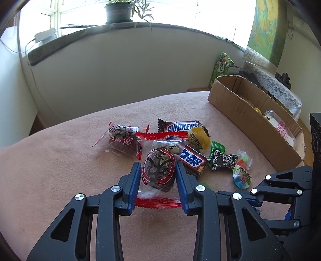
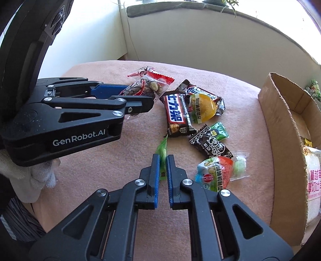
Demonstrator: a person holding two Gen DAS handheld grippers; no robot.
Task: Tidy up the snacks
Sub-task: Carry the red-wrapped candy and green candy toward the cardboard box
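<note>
Bright window [image 1: 84,12], potted plant [image 1: 119,11], white wall [image 1: 120,66].

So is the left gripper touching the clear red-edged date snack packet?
Touching. The left wrist view shows the left gripper with both blue pads pressed against the sides of the clear red-edged date snack packet.

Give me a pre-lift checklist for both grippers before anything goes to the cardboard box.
1. Left gripper closed on the red-trimmed clear pastry packet: ok, pads press both sides.
2. Right gripper closed on the green candy wrapper: ok, though it pinches only thin wrapper, so the hold may be weak.
3. Held pastry packet free of neighbours: not ok, it lies against the Snickers bar beside it.
4. Cardboard box open on top: ok, packets already inside.
5. Room left in the box: cannot tell, most of the interior is hidden.
6. Grippers apart from each other: ok in the right wrist view.
</note>
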